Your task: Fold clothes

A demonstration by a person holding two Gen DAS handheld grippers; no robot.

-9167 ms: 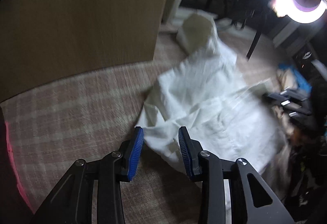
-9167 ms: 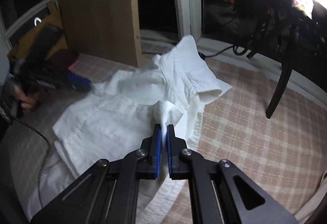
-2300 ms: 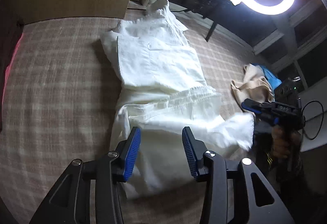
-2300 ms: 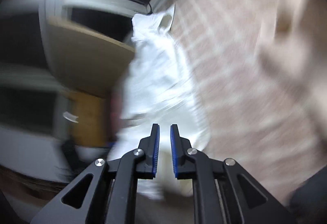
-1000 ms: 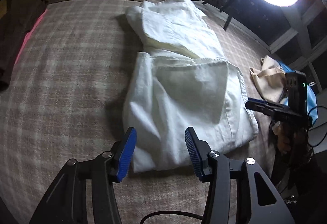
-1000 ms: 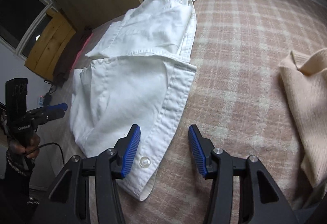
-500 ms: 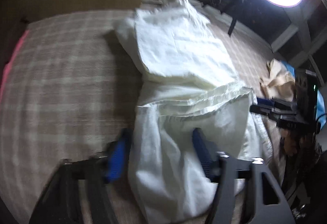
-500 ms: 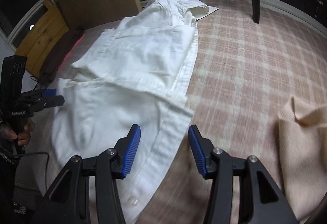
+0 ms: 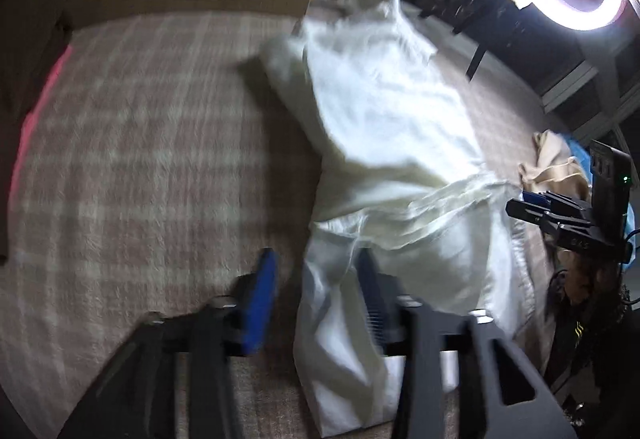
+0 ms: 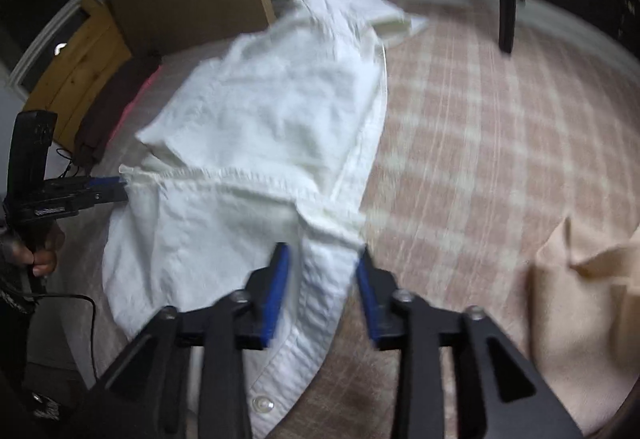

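Both hand-held grippers straddle the blurred white shirt, jaws apart.

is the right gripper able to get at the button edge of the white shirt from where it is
Probably yes. The right gripper is open, and the button edge of the white shirt already lies between its fingers on the checked blanket, with nothing over it.

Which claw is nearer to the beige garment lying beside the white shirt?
Right. The right claw is over the white shirt edge facing the beige garment; the left claw is at the shirt's opposite edge.
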